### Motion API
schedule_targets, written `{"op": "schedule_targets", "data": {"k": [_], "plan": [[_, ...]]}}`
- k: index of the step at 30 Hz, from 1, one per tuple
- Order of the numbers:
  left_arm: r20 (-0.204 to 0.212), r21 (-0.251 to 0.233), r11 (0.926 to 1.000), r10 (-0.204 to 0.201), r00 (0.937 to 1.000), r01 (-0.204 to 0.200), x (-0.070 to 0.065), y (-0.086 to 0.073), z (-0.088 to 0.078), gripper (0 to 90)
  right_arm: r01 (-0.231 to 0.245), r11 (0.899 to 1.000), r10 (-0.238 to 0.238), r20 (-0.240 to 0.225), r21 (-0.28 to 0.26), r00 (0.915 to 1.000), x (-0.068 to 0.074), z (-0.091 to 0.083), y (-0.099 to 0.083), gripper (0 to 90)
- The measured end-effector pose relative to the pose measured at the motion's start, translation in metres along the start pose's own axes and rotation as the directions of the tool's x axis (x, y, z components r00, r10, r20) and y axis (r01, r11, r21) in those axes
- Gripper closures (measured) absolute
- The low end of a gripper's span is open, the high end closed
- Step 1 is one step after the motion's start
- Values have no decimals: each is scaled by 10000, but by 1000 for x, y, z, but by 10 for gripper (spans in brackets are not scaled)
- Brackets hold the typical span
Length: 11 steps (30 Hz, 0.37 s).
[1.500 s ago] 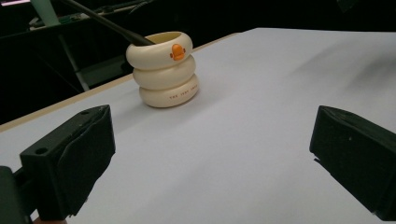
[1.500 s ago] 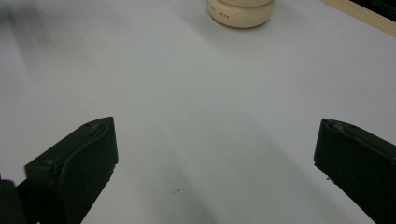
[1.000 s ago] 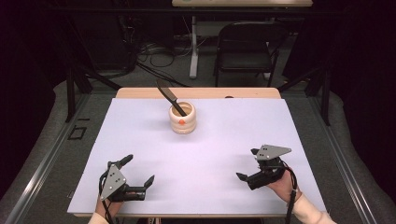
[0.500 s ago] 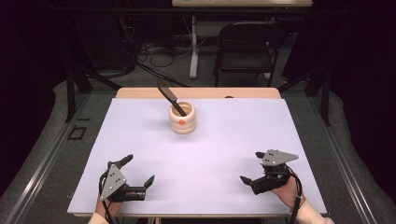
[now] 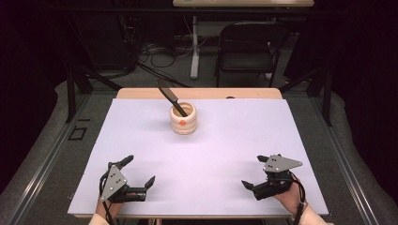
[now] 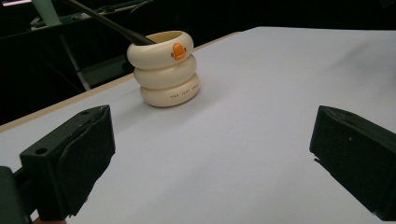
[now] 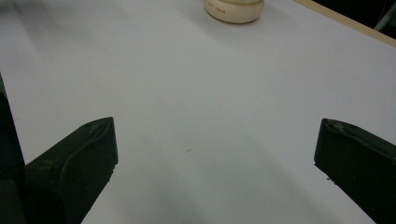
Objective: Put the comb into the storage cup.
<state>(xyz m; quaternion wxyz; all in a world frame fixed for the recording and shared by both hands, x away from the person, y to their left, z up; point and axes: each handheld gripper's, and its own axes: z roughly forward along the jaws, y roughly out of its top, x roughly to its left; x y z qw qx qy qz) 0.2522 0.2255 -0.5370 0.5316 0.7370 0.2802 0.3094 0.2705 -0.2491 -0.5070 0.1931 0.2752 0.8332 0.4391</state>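
Note:
A cream holder (image 5: 183, 120) made of three stacked rings, with an orange mark on its top ring, stands at the far middle of the white table (image 5: 225, 140). A black utensil (image 5: 169, 96) leans out of it toward the far left. My left gripper (image 5: 139, 171) rests open near the front left edge, holding nothing. At the front right, my right gripper (image 5: 253, 171) is also open and holds nothing. The left gripper view has the holder (image 6: 166, 74) and utensil (image 6: 107, 23) ahead of the left gripper (image 6: 210, 154). In the right gripper view the holder's base (image 7: 233, 10) is far beyond the right gripper (image 7: 215, 158).
A strip of bare wood (image 5: 244, 93) shows along the table's far edge. Behind the table stand a black folding chair (image 5: 251, 44) and a table leg with cables (image 5: 194, 47) on the floor. Dark floor and frame legs flank both sides.
My right gripper has drawn back toward the near edge and slightly to the right, still open. The left gripper, holder and utensil have not moved.

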Motion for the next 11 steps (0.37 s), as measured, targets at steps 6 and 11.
{"op": "schedule_targets", "data": {"k": [6,11], "plan": [[5,1,10000,8,10000,-8,0,0,0,1,-58,10000,58,9,-9,10000,3,-3,-2,0],[14,8,10000,15,10000,-15,0,0,0,1,-103,9999,104,19,-81,9999,1,-3,-3,0]]}}
